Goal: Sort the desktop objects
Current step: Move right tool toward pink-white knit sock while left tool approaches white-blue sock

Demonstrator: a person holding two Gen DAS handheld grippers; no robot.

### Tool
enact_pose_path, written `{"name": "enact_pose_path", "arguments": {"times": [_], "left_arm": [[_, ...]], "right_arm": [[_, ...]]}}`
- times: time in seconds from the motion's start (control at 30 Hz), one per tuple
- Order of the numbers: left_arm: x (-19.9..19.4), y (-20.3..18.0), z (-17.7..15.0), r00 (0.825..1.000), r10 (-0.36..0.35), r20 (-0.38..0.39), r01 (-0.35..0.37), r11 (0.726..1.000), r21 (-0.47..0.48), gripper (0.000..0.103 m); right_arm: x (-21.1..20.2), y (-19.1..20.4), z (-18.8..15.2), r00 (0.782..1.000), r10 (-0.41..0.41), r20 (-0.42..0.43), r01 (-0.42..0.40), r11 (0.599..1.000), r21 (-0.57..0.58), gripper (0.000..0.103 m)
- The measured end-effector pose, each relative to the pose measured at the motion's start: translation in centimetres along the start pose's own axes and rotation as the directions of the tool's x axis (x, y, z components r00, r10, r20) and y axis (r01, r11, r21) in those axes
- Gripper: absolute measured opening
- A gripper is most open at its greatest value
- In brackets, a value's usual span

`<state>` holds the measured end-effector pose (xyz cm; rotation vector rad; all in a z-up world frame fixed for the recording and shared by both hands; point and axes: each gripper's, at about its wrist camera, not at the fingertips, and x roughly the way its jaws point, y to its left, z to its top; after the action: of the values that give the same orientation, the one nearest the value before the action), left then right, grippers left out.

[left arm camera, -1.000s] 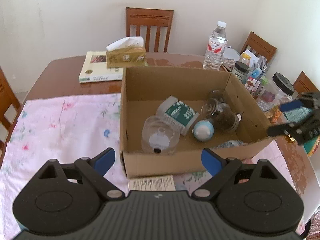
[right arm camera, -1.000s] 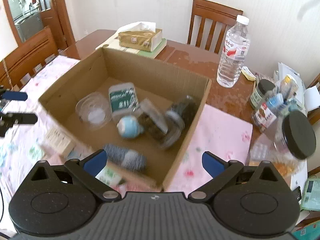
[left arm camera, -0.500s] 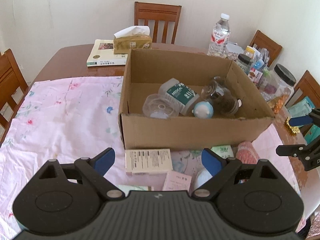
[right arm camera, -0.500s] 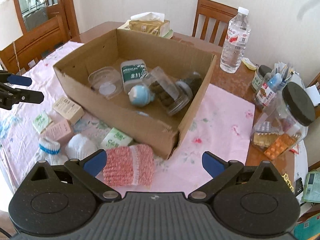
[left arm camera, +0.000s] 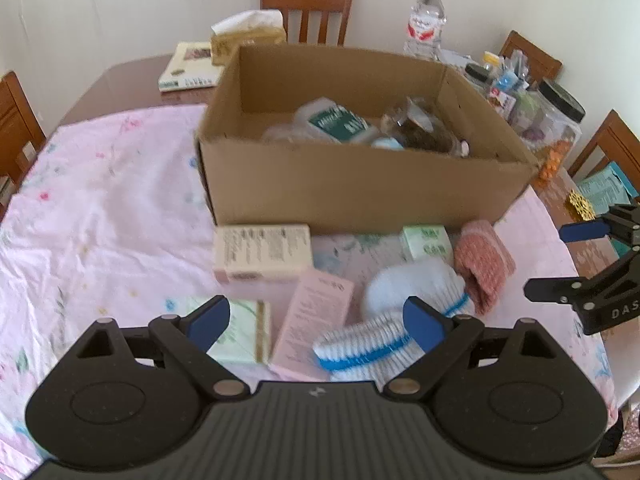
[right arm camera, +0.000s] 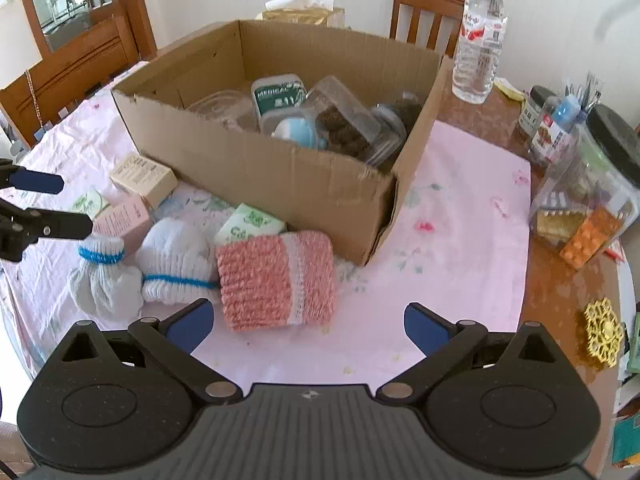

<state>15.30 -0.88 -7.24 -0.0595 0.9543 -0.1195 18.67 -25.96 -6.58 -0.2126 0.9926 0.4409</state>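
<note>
Two claws, both w/ jaws spread wide and gripping nothing: left claw point(left arm camera: 316, 316) hovers over loose items at the near side of the box point(left arm camera: 360, 196); right claw point(right arm camera: 306, 320) hangs above the pink cloth point(right arm camera: 460, 248), just in front of the knit roll point(right arm camera: 276, 280).

Box sits on the cloth on the counter point(right arm camera: 560, 292), open-topped. Inside: green-label tub point(right arm camera: 278, 94), blue-white ball point(right arm camera: 298, 134), clear jar w/ dark contents point(right arm camera: 344, 124) lying on its side, clear lidded cup point(right arm camera: 220, 106); other bits too blurred to tell.

Outside the box, near its front wall: cream carton point(left arm camera: 262, 252), pink carton point(left arm camera: 312, 320), green packet point(left arm camera: 426, 242) touching the knit roll, 2 white socks w/ blue bands point(right arm camera: 176, 264) beside each other, another pale-green pack point(left arm camera: 240, 332) under the left claw's left finger. Knit roll is pink-red, lying flat, next to the box's corner.

Right side of counter: water bottle point(right arm camera: 478, 40) upright, black-lid jar point(right arm camera: 592, 184) w/ packets inside, small bottles and pens cluster point(right arm camera: 556, 124), gold ornament point(right arm camera: 604, 332). Behind the box: tissue box point(left arm camera: 248, 36) on a book point(left arm camera: 188, 66). Wooden chairs point(left arm camera: 307, 8) around the counter.
</note>
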Motion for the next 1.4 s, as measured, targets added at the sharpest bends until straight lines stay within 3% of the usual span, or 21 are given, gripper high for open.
{"name": "enact_pose_path", "arguments": {"times": [0.3, 0.53, 0.63, 0.9, 1.27, 1.4], "left_arm": [[1.1, -2.6, -2.5, 1.0, 0.002, -0.03, -0.002, 1.0, 0.019, 0.093], [1.9, -4.9, -3.9, 0.997, 0.08, 0.006, -0.081, 0.994, 0.073, 0.093], [2.3, -6.2, -4.5, 0.99, 0.137, 0.035, -0.141, 0.982, 0.127, 0.093], [3.2, -7.9, -5.3, 0.977, 0.199, 0.079, -0.211, 0.955, 0.207, 0.093], [3.5, -9.3, -5.2, 0.991, 0.118, 0.067, -0.131, 0.961, 0.242, 0.091], [3.6, -8.9, -5.3, 0.991, 0.119, 0.055, -0.128, 0.966, 0.225, 0.081]], "right_arm": [[1.5, 0.2, -1.5, 1.0, 0.005, -0.03, -0.006, 1.0, -0.006, 0.103], [2.4, 0.1, -2.1, 0.998, 0.015, -0.057, -0.017, 0.999, -0.032, 0.103], [2.6, -0.1, -2.2, 0.998, 0.023, -0.065, -0.025, 0.999, -0.04, 0.103], [2.7, -1.1, -2.3, 0.997, 0.042, -0.067, -0.045, 0.998, -0.048, 0.103], [2.4, -2.4, -2.4, 0.997, 0.04, -0.065, -0.043, 0.998, -0.05, 0.103], [2.4, -2.4, -2.3, 0.997, 0.041, -0.061, -0.044, 0.997, -0.056, 0.103]]}}
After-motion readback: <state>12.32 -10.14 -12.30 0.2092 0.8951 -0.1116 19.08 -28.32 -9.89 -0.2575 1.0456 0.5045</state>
